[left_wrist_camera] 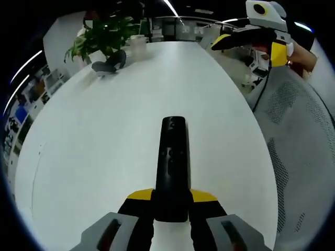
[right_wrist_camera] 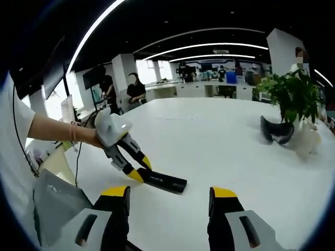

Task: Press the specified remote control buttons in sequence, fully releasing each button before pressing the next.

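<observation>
In the left gripper view, the left gripper (left_wrist_camera: 171, 209) is clamped on the near end of the black remote control (left_wrist_camera: 173, 162), yellow-tipped jaws pressed to either side of it. The remote points away along the white table (left_wrist_camera: 94, 157), its button face up and bare. Far beyond the remote sits a potted plant (left_wrist_camera: 102, 34), and just in front of the plant a dark headset (left_wrist_camera: 109, 64). The right gripper (left_wrist_camera: 246, 37) hangs well off from the remote, up past the table's edge and above a mesh chair (left_wrist_camera: 298, 136).

In the right gripper view, the right gripper (right_wrist_camera: 170, 201) stands wide, nothing between its jaws. The remote (right_wrist_camera: 163, 181) lies ahead of it and a little to one side, gripped at one end by the left gripper (right_wrist_camera: 131, 167), with a person's forearm (right_wrist_camera: 55, 130) behind it. The plant (right_wrist_camera: 293, 94) and headset (right_wrist_camera: 277, 130) are well apart from the remote, across the table.

My worry is the press itself. With both jaws spread, one tip could land on the wrong button, or catch two at once. The remote is pinched only at its end, so a hard push on the far buttons might tip or twist it in the grip. And if the tip lifts too little between presses, the release won't count.
</observation>
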Available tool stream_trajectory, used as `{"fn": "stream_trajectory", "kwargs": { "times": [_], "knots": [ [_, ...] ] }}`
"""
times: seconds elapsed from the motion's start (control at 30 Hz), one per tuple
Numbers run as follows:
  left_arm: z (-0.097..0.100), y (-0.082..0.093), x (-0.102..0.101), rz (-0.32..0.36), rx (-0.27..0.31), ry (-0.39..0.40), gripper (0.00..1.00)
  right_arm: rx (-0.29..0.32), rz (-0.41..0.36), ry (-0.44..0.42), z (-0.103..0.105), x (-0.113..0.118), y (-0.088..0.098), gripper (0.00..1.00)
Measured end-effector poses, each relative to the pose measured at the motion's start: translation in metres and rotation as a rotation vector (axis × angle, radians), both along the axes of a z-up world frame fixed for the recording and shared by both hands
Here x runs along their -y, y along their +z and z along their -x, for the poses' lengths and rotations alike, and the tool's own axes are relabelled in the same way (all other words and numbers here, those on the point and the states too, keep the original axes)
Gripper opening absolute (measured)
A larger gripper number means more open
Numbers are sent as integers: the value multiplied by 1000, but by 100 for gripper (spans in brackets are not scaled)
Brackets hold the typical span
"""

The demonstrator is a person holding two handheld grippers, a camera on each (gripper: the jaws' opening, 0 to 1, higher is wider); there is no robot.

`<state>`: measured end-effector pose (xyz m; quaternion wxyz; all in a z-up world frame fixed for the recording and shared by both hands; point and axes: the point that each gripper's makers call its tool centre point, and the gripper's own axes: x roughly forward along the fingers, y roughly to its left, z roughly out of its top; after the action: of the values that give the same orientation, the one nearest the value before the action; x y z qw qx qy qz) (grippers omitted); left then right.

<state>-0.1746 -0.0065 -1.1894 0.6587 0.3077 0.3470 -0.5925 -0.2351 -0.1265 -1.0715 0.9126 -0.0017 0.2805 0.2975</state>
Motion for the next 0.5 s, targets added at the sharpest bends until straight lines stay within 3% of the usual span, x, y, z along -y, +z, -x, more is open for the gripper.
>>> {"fn": "stream_trajectory", "kwargs": {
  "times": [0.5],
  "knots": [
    [31,1,-1,42,-22,25,24,-61,84,134,9,-21,-17,50]
  ]
}}
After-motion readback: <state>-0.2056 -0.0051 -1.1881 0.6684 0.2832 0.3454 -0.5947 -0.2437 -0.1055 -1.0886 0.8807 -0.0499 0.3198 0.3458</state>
